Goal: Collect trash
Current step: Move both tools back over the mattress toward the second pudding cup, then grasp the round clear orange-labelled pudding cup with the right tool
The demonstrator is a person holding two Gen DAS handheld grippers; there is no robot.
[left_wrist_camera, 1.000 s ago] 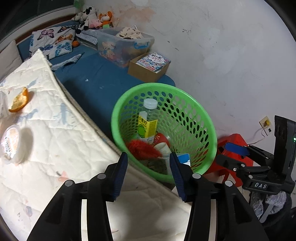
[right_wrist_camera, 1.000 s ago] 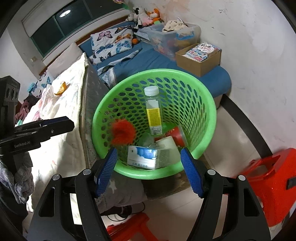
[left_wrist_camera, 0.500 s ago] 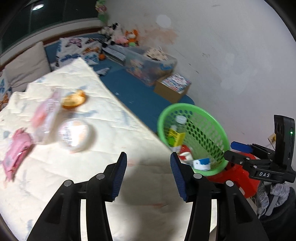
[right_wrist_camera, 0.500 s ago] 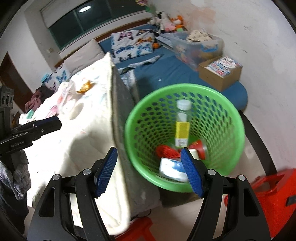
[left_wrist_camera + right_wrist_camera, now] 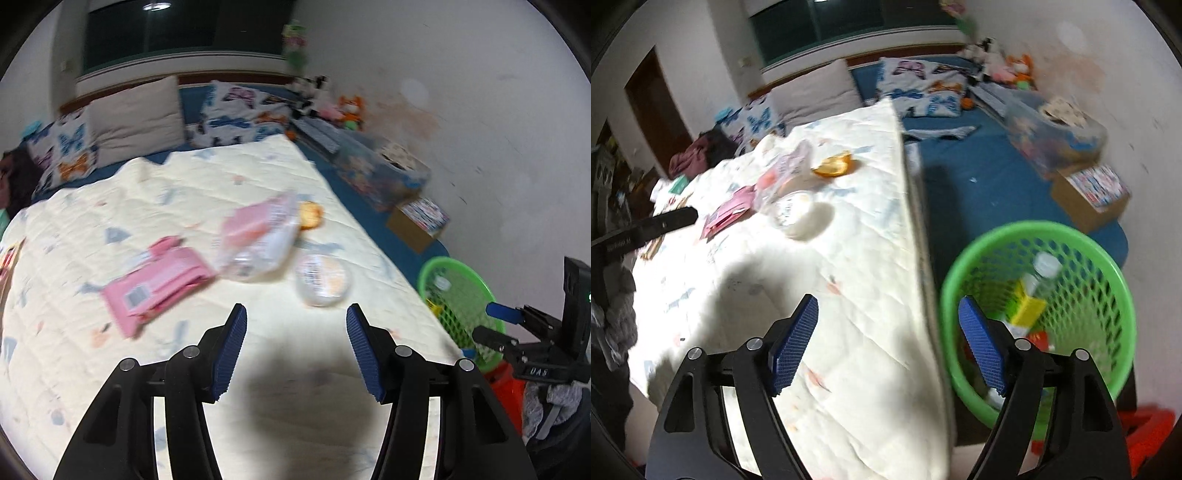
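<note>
- Left hand-held gripper (image 5: 293, 345) is empty, jaws about half open and they've just been opening, nothing between the pads. It's over the quilt (image 5: 110, 206) on the bed, pointing down at the trash.
- Right hand-held gripper (image 5: 888, 339) is empty too, jaws a good bit wider, also just been opening. It straddles the quilt's edge, with the basket (image 5: 1108, 266) right beside its right finger.
- The bit that matters: the leftover trash lies ahead of the left gripper, up the bed. The round tub (image 5: 323, 280) is nearest, just ahead and a touch right of centre. The pink pack (image 5: 159, 284) is ahead-left, long axis running diagonally from lower left to upper right. The clear bag (image 5: 262, 232) sits behind both, and the orange peel (image 5: 310, 216) is just past it.
- I'd say the left is nearer to all of it; the right sees the same pile farther off to its left, so it's better placed for the basket.
- Basket already holds a bottle (image 5: 1039, 280) with a yellow label, plus other bits.
- Writing: "DAS" on the right gripper's body in the left view. Everything else is too blurred to read.
</note>
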